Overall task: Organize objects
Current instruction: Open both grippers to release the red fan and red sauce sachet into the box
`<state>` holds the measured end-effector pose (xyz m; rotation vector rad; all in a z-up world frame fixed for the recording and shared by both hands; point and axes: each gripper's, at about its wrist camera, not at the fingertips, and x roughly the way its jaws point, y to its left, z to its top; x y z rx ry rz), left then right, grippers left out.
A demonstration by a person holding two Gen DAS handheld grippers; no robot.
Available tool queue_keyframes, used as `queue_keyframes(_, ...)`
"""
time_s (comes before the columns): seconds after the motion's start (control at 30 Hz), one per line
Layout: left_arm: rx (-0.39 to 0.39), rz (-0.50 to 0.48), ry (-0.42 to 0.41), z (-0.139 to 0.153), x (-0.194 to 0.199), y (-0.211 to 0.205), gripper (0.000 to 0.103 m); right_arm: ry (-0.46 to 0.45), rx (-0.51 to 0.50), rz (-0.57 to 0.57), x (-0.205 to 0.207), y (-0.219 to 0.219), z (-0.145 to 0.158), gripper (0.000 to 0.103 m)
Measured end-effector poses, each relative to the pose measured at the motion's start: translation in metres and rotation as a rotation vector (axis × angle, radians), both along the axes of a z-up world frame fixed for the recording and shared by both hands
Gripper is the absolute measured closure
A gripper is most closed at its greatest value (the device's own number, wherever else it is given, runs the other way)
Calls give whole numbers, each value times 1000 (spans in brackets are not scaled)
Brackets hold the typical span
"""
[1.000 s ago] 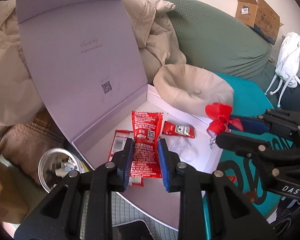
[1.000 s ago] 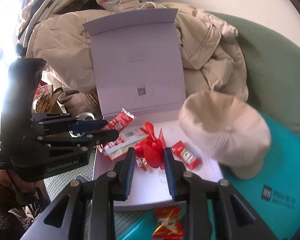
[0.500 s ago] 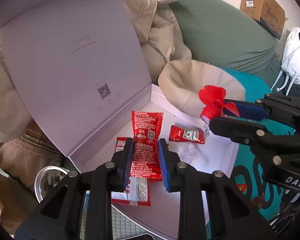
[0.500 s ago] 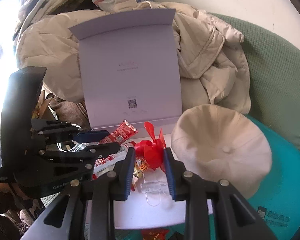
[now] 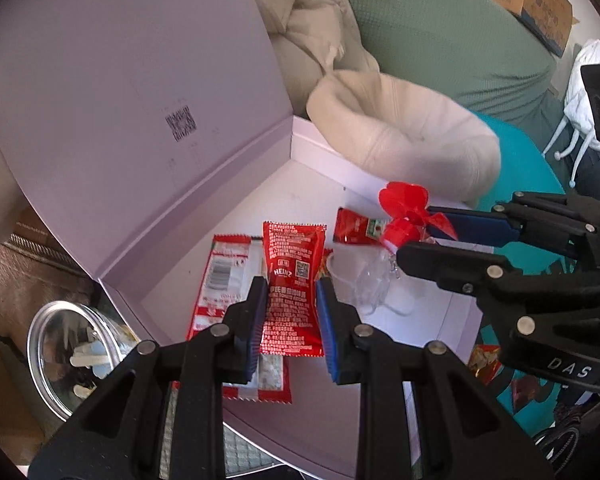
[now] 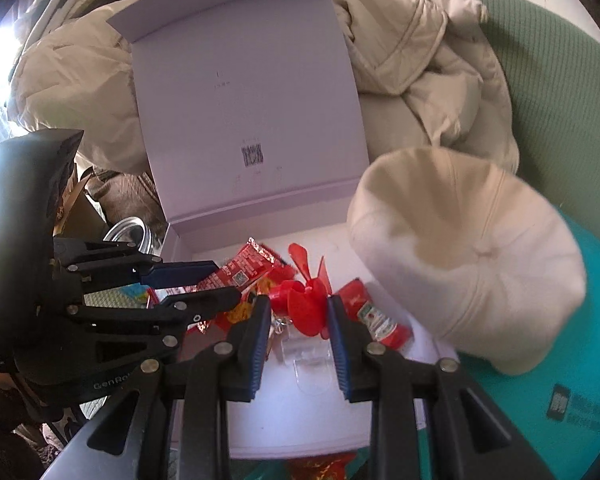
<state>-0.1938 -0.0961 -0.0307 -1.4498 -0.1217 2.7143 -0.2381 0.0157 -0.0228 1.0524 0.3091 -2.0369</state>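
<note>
My left gripper (image 5: pixel 292 292) is shut on a red Heinz ketchup sachet (image 5: pixel 294 276), held just above the floor of an open lilac box (image 5: pixel 380 184). My right gripper (image 6: pixel 298 306) is shut on a small red fan (image 6: pixel 306 296) with a metal keyring; it hangs over the box's right part, and the left wrist view shows it as the red fan (image 5: pixel 404 208). Inside the box lie a red and white sachet (image 5: pixel 220 272), a small red ketchup packet (image 6: pixel 376 316) and a clear plastic piece (image 6: pixel 312 364). The box's lid (image 6: pixel 244 108) stands upright at the back.
A beige cap (image 6: pixel 464 256) rests against the box's right rim on a teal cushion (image 6: pixel 596 280). Beige jackets (image 6: pixel 432 64) and a green sofa (image 5: pixel 440 32) lie behind. A round metal tin (image 5: pixel 68 352) sits left of the box. A red snack packet (image 6: pixel 324 468) lies in front.
Both grippers have sunk toward the box floor with their loads, and the box now looks larger. The right gripper with the fan has moved further over the box.
</note>
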Motion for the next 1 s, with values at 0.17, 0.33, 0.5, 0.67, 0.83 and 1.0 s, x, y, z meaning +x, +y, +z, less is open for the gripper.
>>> queue_keyframes(0.17, 2, -7, -27, -12, 4, 4, 79, -41, 16, -9, 6, 2, -11, 75)
queue_keyframes(0.33, 5, -10, -56, -23, 5, 5, 79, -68, 38, -12, 10, 5, -23, 75)
queue_keyframes(0.5, 1, -22, -74, -28, 8, 9, 79, -92, 54, -2, 12, 3, -31, 75)
queue_keyframes(0.67, -17, -33, -92, -33, 9, 12, 79, -97, 75, -4, 15, 4, -35, 75)
queue_keyframes(0.83, -12, -55, -106, -34, 11, 16, 79, -107, 84, -10, 15, 7, -38, 75)
queue_keyframes(1.0, -16, -68, -127, -35, 10, 20, 79, -112, 84, -11, 15, 6, -39, 75)
